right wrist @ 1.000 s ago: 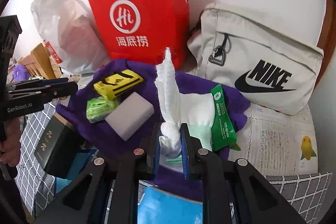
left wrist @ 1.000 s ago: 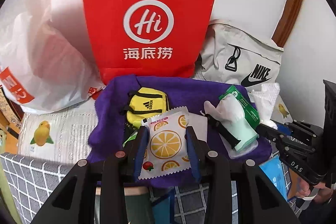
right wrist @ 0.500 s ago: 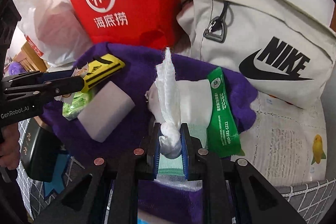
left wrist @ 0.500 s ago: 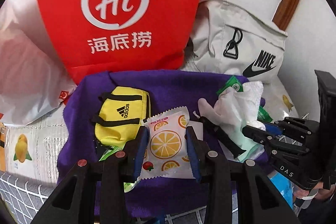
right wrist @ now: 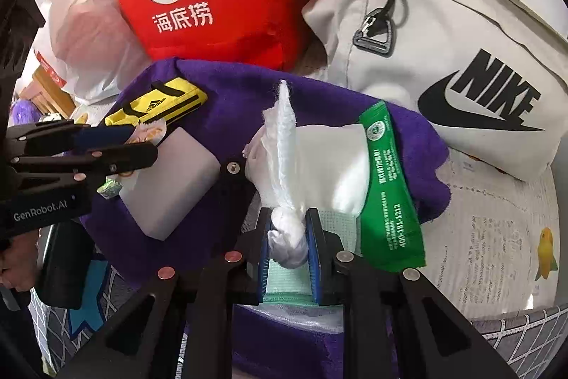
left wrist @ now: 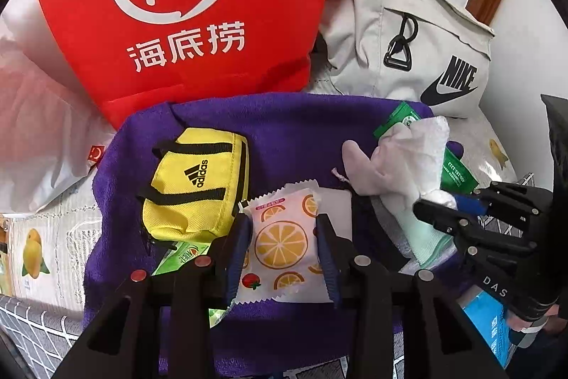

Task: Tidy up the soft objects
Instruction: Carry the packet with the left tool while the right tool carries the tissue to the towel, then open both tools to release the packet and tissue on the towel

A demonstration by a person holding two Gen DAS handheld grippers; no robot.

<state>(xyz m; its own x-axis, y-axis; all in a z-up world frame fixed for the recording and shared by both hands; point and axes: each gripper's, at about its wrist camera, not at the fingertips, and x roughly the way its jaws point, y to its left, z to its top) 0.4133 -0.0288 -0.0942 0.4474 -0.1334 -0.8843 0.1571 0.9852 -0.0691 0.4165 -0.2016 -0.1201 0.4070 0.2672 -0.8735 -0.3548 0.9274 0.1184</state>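
Observation:
A purple towel [left wrist: 301,130] carries the soft items. My left gripper [left wrist: 282,219] has an orange-print packet [left wrist: 284,244] between its blue pads, which still touch the packet's edges while the jaws are opening. A yellow Adidas mini bag [left wrist: 195,183] lies just left of it. My right gripper [right wrist: 288,214] holds the twisted end of a white tissue [right wrist: 284,144], and its jaws are opening too. Under the tissue lies a white glove [right wrist: 330,158] with a mint cuff, beside a green sachet [right wrist: 387,187]. A grey sponge block [right wrist: 170,180] rests between the two grippers.
A red Hi paper bag [left wrist: 184,6] and a beige Nike bag [right wrist: 443,59] stand close behind the towel. A white plastic bag [left wrist: 32,130] is at the left. A small green packet [left wrist: 181,254], a blue box [left wrist: 486,318] and a black box [right wrist: 64,272] sit near the front.
Both grippers have come down and forward toward the purple towel, still carrying the packet and the tissue. The bags behind now loom larger.

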